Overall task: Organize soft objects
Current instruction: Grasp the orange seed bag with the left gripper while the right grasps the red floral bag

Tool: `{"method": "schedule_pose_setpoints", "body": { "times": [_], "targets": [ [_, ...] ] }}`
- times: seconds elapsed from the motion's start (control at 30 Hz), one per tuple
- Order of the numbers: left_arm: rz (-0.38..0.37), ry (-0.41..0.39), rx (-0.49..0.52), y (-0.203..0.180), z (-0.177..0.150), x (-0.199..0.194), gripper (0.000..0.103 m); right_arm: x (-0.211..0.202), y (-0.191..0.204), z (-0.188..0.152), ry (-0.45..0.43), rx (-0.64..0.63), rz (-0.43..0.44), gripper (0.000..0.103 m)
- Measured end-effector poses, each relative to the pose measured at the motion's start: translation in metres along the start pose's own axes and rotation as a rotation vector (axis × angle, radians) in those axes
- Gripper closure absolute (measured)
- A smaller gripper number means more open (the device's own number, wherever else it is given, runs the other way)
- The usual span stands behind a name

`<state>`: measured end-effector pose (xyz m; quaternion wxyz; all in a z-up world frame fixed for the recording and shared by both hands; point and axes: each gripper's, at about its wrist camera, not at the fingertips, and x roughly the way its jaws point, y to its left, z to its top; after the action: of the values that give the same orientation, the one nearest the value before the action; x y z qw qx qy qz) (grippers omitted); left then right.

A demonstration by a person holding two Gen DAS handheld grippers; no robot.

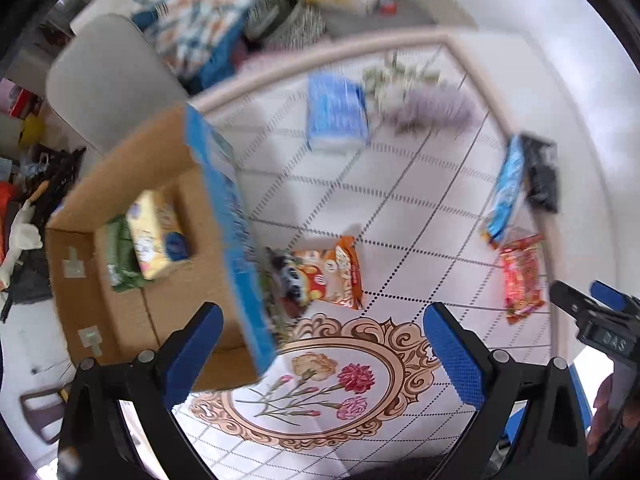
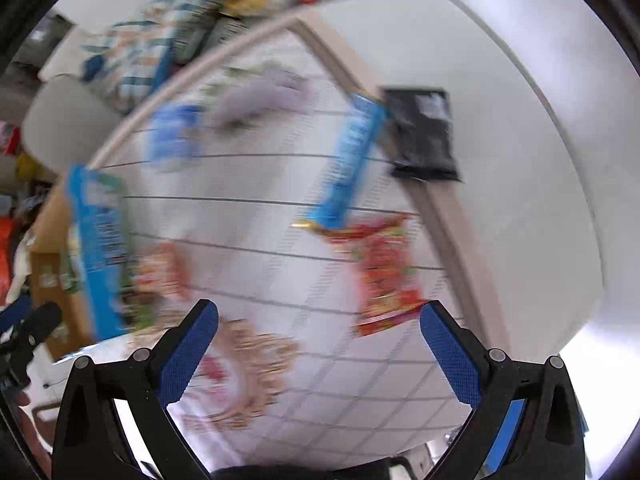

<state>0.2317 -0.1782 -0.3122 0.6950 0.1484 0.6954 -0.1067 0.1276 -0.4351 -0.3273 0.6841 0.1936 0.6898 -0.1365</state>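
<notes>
My left gripper (image 1: 322, 316) is open and empty above the tablecloth. A cardboard box (image 1: 120, 184) with a blue flap (image 1: 228, 216) stands to its left and holds a yellow pack (image 1: 154, 234) and a green pack (image 1: 120, 260). An orange snack bag (image 1: 330, 274) lies just ahead by the box. A blue tissue pack (image 1: 336, 114) and a purple fluffy thing (image 1: 434, 110) lie farther off. My right gripper (image 2: 320, 314) is open and empty; a red snack bag (image 2: 386, 274), a blue packet (image 2: 348, 164) and a black packet (image 2: 424, 132) lie ahead of it. The right view is blurred.
The table (image 1: 400, 208) has a white checked cloth with a flower medallion (image 1: 320, 380) near me. A pale chair back (image 1: 104, 80) stands behind the box. Patterned cushions (image 1: 200, 28) and clutter lie beyond the far edge. The other gripper (image 1: 596, 316) shows at the right.
</notes>
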Motion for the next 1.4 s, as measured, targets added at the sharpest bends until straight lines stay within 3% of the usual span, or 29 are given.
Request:
{"method": "schedule_pose_setpoints", "body": {
  "times": [0.07,0.17,0.37,0.53,0.63,0.73,0.77,0.8,0.83,0.9,1.0,1.07,1.17,1.2,1.3,1.4],
  "targets": [
    [0.036,0.064,0.037,-0.014,0.012,0.025,0.000,0.025,-0.016,0.003,0.050,0.006,-0.013,0.000],
    [0.158,0.134,0.163,-0.032,0.023,0.057,0.000,0.063,-0.033,0.008,0.129,0.012,-0.009,0.000],
    [0.368,0.255,0.546,-0.061,0.027,0.110,0.000,0.105,-0.040,0.013,0.220,-0.014,0.002,0.001],
    [0.434,0.346,0.827,-0.074,0.006,0.134,0.000,0.109,-0.032,0.013,0.229,-0.062,0.013,0.001],
    [0.433,0.424,0.893,-0.075,-0.007,0.147,0.000,0.113,-0.028,0.010,0.246,-0.083,0.011,0.001],
    [0.463,0.453,0.931,-0.077,-0.012,0.159,0.003,0.122,-0.023,0.017,0.258,-0.097,0.007,0.001],
    [0.458,0.463,0.925,-0.077,-0.013,0.162,0.015,0.124,-0.022,0.017,0.262,-0.100,0.008,0.001],
    [0.441,0.477,0.901,-0.077,-0.012,0.163,0.033,0.125,-0.020,0.016,0.264,-0.100,0.008,0.001],
    [0.416,0.489,0.868,-0.076,-0.011,0.164,0.039,0.128,-0.020,0.015,0.267,-0.098,0.009,0.001],
    [0.375,0.492,0.768,-0.072,-0.003,0.162,0.042,0.129,-0.020,0.014,0.266,-0.093,0.020,0.001],
    [0.257,0.485,0.525,-0.058,0.014,0.155,0.042,0.128,-0.023,0.012,0.258,-0.076,0.027,0.015],
    [0.143,0.459,0.342,-0.046,0.024,0.148,0.042,0.129,-0.033,0.015,0.259,-0.060,0.039,0.025],
    [-0.071,0.433,0.043,-0.022,0.030,0.140,0.042,0.131,-0.040,0.015,0.251,-0.032,0.042,0.034],
    [-0.115,0.432,-0.011,-0.018,0.029,0.140,0.042,0.131,-0.042,0.015,0.249,-0.022,0.044,0.035],
    [-0.182,0.434,-0.076,-0.015,0.022,0.144,0.042,0.131,-0.047,0.018,0.250,-0.008,0.049,0.035],
    [-0.121,0.422,0.011,-0.025,0.009,0.153,0.042,0.132,-0.047,0.021,0.254,-0.024,0.026,0.035]
  ]
}}
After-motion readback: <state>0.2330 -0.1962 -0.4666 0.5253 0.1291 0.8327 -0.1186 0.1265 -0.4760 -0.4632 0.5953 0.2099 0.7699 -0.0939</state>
